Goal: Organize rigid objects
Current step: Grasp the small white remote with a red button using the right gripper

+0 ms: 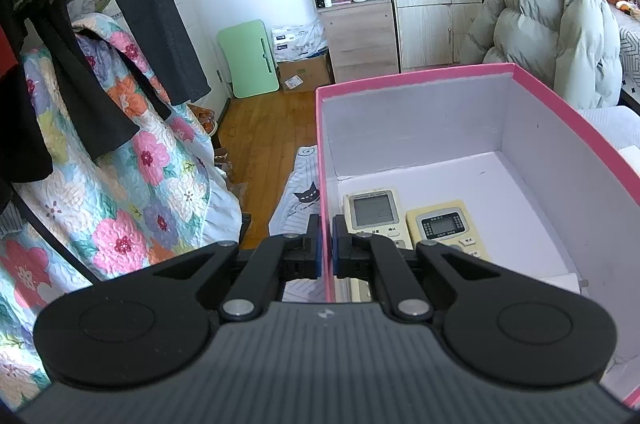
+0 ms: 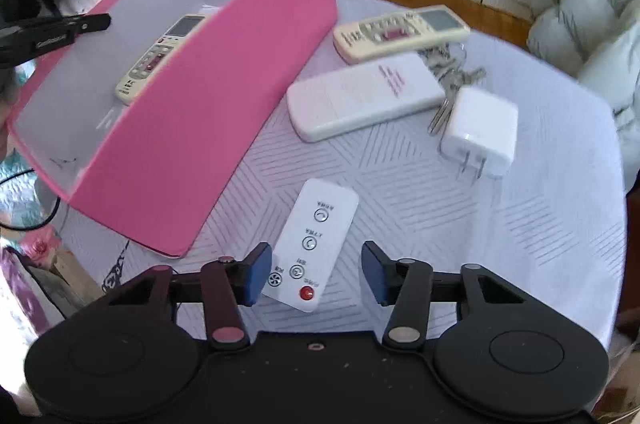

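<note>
A pink box (image 1: 420,76) with a white inside stands on the round table; its outer wall (image 2: 192,128) fills the left of the right wrist view. My left gripper (image 1: 326,236) is shut on the box's near side wall. Two beige remotes (image 1: 374,210) (image 1: 444,226) lie on the box floor. My right gripper (image 2: 316,256) stands open just above the table. A small white remote with a red button (image 2: 312,236) lies between its blue pads (image 2: 256,272), which do not touch it.
Beyond the small remote, on the white patterned cloth (image 2: 440,216), lie a long white remote (image 2: 364,96), a beige remote (image 2: 400,32), a bunch of keys (image 2: 448,72) and a white charger plug (image 2: 480,132). A puffy jacket (image 1: 552,24) hangs behind the table; a floral quilt (image 1: 132,184) lies left.
</note>
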Demonstrator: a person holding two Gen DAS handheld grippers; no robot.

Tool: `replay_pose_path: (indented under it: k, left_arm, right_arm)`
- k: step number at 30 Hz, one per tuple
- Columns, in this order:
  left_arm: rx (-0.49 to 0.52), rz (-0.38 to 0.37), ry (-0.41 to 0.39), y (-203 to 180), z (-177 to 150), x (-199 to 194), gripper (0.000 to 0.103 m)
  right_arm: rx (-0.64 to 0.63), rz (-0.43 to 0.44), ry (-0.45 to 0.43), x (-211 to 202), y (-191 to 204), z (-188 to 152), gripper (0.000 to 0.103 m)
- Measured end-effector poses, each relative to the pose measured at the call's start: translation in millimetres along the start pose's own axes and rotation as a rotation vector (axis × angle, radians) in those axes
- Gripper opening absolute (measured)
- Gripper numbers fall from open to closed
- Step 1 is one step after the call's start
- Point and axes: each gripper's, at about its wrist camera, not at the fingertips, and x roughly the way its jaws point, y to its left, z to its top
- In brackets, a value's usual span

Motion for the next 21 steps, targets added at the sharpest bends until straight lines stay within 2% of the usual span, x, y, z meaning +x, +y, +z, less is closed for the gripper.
replay_pose_path:
  k: [2,8,9,12,14,18,21]
  left_arm:
    - [0.0,0.0,0.0,-0.3,0.0,-0.1,0.004]
    - [0.007,0.003,0.001,-0.6,-0.3,0.1,0.004]
    - [0.01,0.004,0.001,-0.4,-0.5,0.1,0.004]
    - [0.012,0.004,0.001,0.3,-0.9,-0.5,0.004]
    - [0.012,0.002,0.0,0.4,-0.2,-0.1,0.004]
    - [0.009,0.001,-0.002,0.4,1.0,-0.1,0.004]
    - [0.005,0.0,-0.003,-0.3,2.0,-0.5,0.004]
  right_arm:
    - [0.003,0.011,0.002,4.1,2.7,-0.4,0.054]
    - [-0.078,-0.099,-0.046,19.5,13.7,-1.7,0.056]
    - [-0.114,-0.105,-0.069,19.1,16.8,-3.6,0.047]
    - [-0.166,-0.134,-0.08,16.1,18.6,-4.6,0.046]
    - [-0.19,-0.12,-0.071,15.1,17.4,-4.6,0.046]
    - [-0.156,-0.113,-0.071,15.1,12.4,-2.5,0.047]
    - [-0.133,-0.093,-0.088,18.9,6.8,0.1,0.055]
